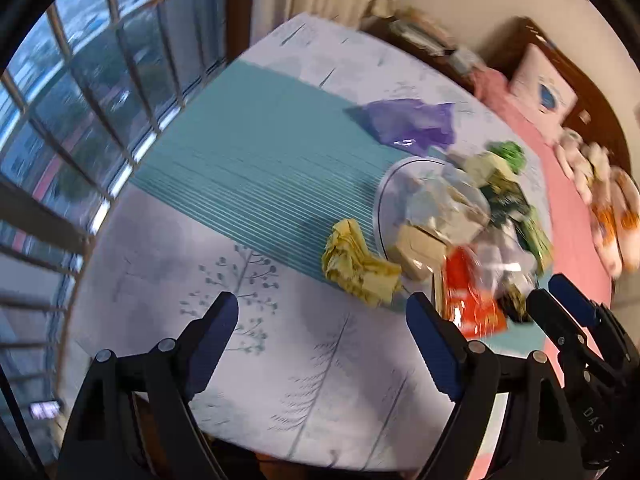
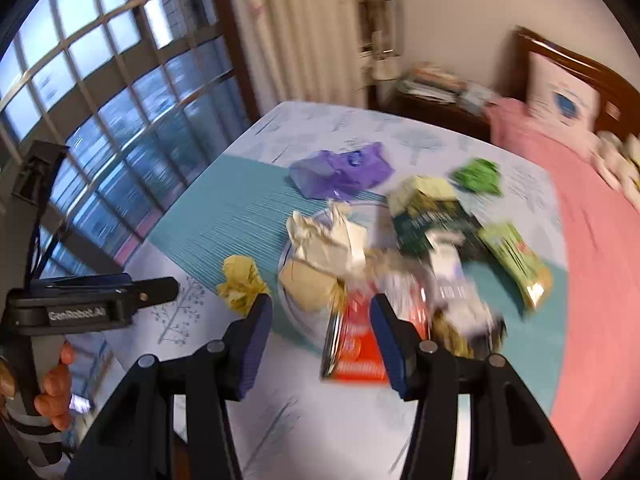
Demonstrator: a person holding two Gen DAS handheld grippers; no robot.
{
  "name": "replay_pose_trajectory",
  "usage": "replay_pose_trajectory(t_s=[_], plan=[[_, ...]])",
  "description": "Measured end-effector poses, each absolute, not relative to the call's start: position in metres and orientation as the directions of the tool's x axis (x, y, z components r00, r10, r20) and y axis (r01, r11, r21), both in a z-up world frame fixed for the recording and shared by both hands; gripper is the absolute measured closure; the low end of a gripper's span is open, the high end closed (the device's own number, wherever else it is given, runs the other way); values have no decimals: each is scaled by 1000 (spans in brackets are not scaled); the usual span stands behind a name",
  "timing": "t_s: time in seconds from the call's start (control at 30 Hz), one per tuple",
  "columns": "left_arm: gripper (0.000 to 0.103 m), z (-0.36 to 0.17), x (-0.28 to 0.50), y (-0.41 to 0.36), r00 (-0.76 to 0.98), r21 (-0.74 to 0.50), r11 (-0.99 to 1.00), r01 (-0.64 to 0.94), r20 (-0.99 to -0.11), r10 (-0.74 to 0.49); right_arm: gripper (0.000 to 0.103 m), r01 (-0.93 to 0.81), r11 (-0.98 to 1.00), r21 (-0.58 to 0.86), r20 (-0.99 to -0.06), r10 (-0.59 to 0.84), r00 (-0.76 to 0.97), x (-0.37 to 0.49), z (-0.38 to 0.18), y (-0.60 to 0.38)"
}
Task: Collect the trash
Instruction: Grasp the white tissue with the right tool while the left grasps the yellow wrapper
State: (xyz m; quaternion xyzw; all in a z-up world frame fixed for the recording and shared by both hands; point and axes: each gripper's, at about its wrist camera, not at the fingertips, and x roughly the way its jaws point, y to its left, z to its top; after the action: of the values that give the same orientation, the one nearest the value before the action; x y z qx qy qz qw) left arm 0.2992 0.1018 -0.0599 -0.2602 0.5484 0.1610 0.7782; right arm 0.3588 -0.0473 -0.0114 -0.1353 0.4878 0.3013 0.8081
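Note:
A pile of trash lies on a white plate (image 2: 285, 276) and spills off it: white crumpled paper (image 2: 328, 240), a tan wad (image 2: 308, 286), a red-orange wrapper (image 2: 356, 352), dark green and light green packets (image 2: 516, 264). Left of the plate sits a yellow paper ball (image 2: 242, 284); behind it lies a purple plastic bag (image 2: 340, 174). My right gripper (image 2: 320, 320) hovers open above the red wrapper, holding nothing. Over the bare cloth my left gripper (image 1: 324, 320) stands wide open and holds nothing, with the yellow ball (image 1: 356, 268) just beyond it and the red wrapper (image 1: 468, 300) to its right.
The table wears a tree-print cloth (image 1: 280, 380) with a teal mat (image 1: 256, 160). A green crumpled wad (image 2: 478, 176) lies at the back right. A barred window (image 1: 80, 100) is on the left, a pink bed (image 2: 580, 220) on the right. A hand (image 2: 52, 392) holds the left gripper's handle.

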Motion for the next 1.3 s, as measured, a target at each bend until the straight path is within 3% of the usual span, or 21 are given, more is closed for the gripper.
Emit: replay_pose_trajectory(t_s=[0.37, 0.5, 0.63, 0.67, 0.73, 0.77, 0.87, 1.3], plan=[[23, -126, 343, 99, 244, -216, 715, -665, -968, -65, 52, -751, 647, 135, -929, 346, 131, 432, -72, -11], [40, -143, 346, 99, 218, -213, 695, -686, -972, -82, 52, -773, 619, 141, -937, 335, 97, 437, -88, -4], [50, -150, 345, 99, 217, -221, 678, -701, -972, -92, 54, -786, 595, 169, -938, 341, 57, 438, -99, 0], [54, -150, 346, 98, 220, -223, 680, -698, -971, -93, 63, -787, 591, 177, -937, 346, 49, 439, -101, 1], [71, -151, 346, 97, 219, -221, 685, -694, -971, -90, 73, -789, 585, 187, -936, 350, 38, 440, -104, 2], [71, -152, 346, 97, 218, -222, 684, -695, -971, -93, 81, -789, 583, 194, -934, 354, 32, 441, -104, 2], [73, -151, 344, 97, 227, -224, 678, -700, -970, -86, 84, -791, 569, 226, -923, 384, 13, 442, -102, 2], [75, -94, 308, 99, 296, -186, 717, -672, -955, 30, 86, -822, 538, 186, -866, 486, 122, 406, -47, 8]])
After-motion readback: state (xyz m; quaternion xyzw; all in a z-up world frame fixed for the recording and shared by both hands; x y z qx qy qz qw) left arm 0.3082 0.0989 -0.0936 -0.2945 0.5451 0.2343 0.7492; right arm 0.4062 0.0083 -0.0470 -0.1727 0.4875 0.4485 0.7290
